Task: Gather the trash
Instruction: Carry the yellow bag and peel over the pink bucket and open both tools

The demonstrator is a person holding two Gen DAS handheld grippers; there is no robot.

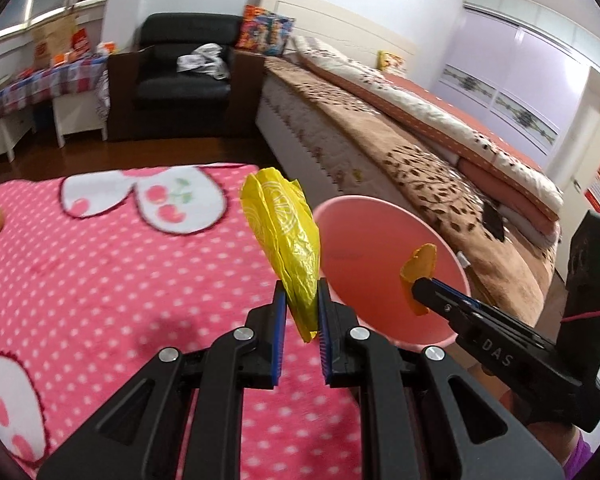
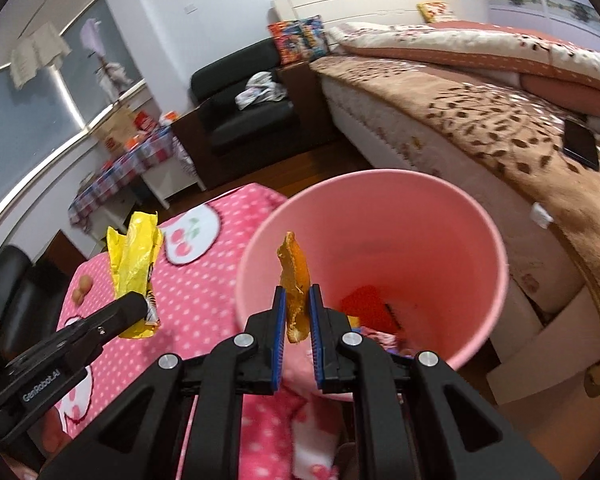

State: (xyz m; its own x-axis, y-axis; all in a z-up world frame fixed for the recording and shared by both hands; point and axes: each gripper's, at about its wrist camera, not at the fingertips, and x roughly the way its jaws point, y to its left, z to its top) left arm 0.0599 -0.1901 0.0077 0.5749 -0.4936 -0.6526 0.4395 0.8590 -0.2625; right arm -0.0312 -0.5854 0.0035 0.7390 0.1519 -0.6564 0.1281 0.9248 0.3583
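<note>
Both grippers are loaded: the left gripper (image 1: 302, 300) is clenched on a yellow wrapper (image 1: 284, 232), the right gripper (image 2: 298, 308) on an orange peel (image 2: 294, 280). The peel hangs over the pink bin (image 2: 480, 240), so it's nearer; the wrapper is still left of the rim, upright.

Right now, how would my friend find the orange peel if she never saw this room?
Look beside the long bed for the pink blanket with white dots, then the pink bin at its edge. Over the bin's mouth, the right gripper pinches the orange peel. It is small, stiff and curled, unlike the bigger crinkly yellow wrapper nearby.
</note>
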